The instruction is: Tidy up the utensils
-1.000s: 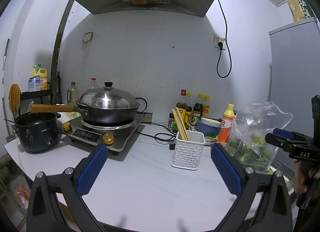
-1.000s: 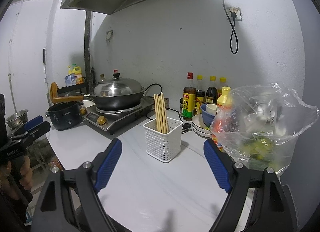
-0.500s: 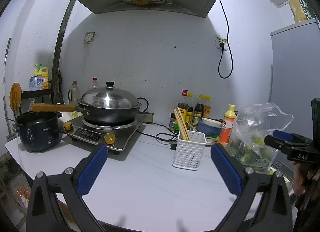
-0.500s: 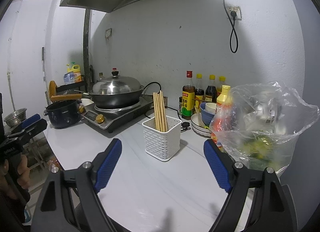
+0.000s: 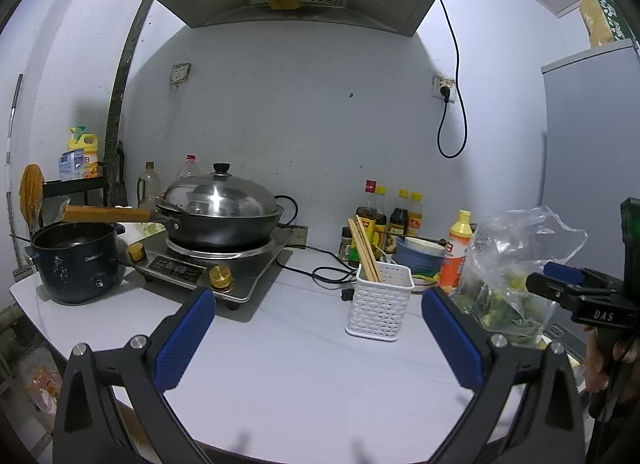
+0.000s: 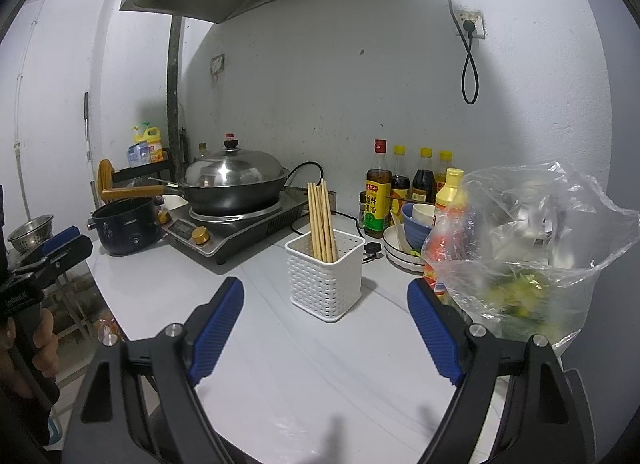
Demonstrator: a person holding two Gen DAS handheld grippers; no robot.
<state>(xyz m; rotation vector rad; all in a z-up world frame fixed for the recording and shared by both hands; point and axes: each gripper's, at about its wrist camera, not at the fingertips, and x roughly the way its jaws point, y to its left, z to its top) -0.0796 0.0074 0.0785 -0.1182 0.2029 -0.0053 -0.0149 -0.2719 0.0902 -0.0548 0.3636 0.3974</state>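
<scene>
- Compared with the earlier frames, the layout is unchanged: both grippers hold the same position over the white counter (image 6: 280, 364) and no object has shifted
- Left gripper (image 5: 318, 334): jaws spread wide, nothing between the blue pads, nothing held
- Right gripper (image 6: 326, 330): jaws spread wide, nothing between the pads, nothing held
- White perforated utensil basket (image 6: 325, 276) stands upright on the counter, straight ahead of the right gripper and ahead, slightly right, of the left gripper
- A bundle of wooden chopsticks (image 6: 321, 220) stands in the basket, leaning toward its left rear corner
- Clear plastic bag (image 6: 536, 248) with green and yellow contents sits just beside the right gripper's right finger
- Blue bowl (image 6: 416, 224) rests on stacked plates behind the basket, to its right
- Lidded wok (image 5: 220, 216) sits on the cooker, ahead-left of the left gripper; the dark pot (image 5: 76, 260) stands farther left
</scene>
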